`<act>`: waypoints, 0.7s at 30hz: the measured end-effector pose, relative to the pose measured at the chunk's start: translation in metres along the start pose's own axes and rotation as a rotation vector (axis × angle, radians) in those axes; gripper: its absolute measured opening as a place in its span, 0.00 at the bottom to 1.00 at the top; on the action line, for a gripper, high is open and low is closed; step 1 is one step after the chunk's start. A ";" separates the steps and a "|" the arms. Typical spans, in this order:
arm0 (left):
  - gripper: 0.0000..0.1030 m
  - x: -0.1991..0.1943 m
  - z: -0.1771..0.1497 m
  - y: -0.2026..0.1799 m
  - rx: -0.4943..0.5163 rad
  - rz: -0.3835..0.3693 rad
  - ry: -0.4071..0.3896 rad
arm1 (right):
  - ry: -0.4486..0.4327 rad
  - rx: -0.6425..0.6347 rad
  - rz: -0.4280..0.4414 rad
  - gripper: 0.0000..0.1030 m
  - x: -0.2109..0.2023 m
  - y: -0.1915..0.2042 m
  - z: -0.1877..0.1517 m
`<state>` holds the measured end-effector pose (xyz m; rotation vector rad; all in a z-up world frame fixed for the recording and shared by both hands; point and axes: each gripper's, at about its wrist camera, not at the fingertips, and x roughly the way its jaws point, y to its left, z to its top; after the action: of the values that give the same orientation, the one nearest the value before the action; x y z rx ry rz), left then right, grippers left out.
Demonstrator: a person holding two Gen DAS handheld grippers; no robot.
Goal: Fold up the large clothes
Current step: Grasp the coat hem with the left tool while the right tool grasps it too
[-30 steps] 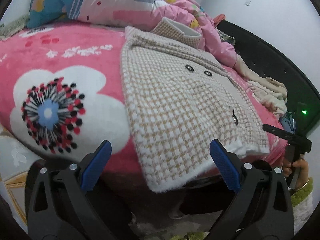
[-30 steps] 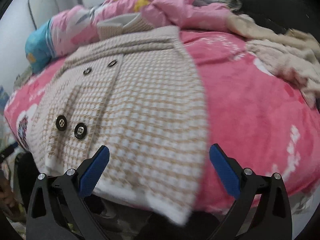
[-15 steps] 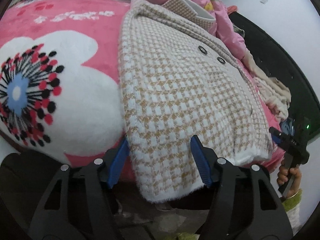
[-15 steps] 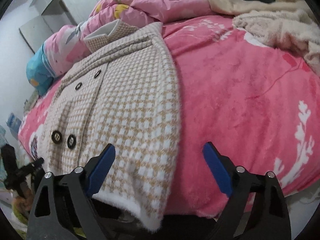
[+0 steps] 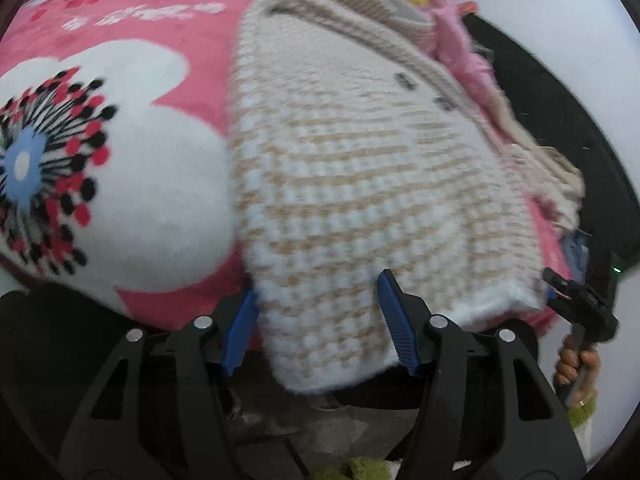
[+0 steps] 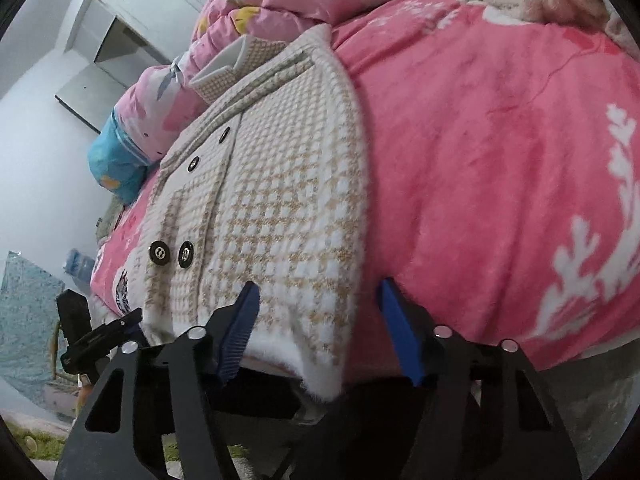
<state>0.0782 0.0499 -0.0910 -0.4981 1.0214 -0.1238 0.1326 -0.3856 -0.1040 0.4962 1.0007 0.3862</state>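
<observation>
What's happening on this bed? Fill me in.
A person is folding a houndstooth coat spread on a pink blanket. The left gripper and right gripper have just been closing, each around a bottom corner of the hem. The hem lies between both jaws, not yet lifted.

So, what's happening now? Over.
Left gripper and right gripper closing in on the coat hem, one corner each, not clamped yet. Coat flat on bed. Nothing blocking.
</observation>
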 end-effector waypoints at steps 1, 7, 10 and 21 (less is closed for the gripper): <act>0.53 0.002 0.001 0.003 -0.024 0.004 0.005 | -0.005 0.017 0.011 0.54 0.001 -0.002 0.002; 0.49 0.001 -0.001 0.009 -0.093 -0.031 -0.004 | 0.019 0.091 0.135 0.41 -0.001 -0.014 -0.013; 0.48 0.004 -0.004 0.015 -0.127 -0.066 0.019 | 0.070 0.131 0.156 0.28 0.011 -0.022 -0.027; 0.07 -0.063 0.004 -0.010 0.009 0.017 -0.125 | -0.133 0.090 0.301 0.08 -0.052 0.023 -0.005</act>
<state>0.0500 0.0632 -0.0354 -0.4830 0.9022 -0.0811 0.1014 -0.3927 -0.0571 0.7483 0.8178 0.5699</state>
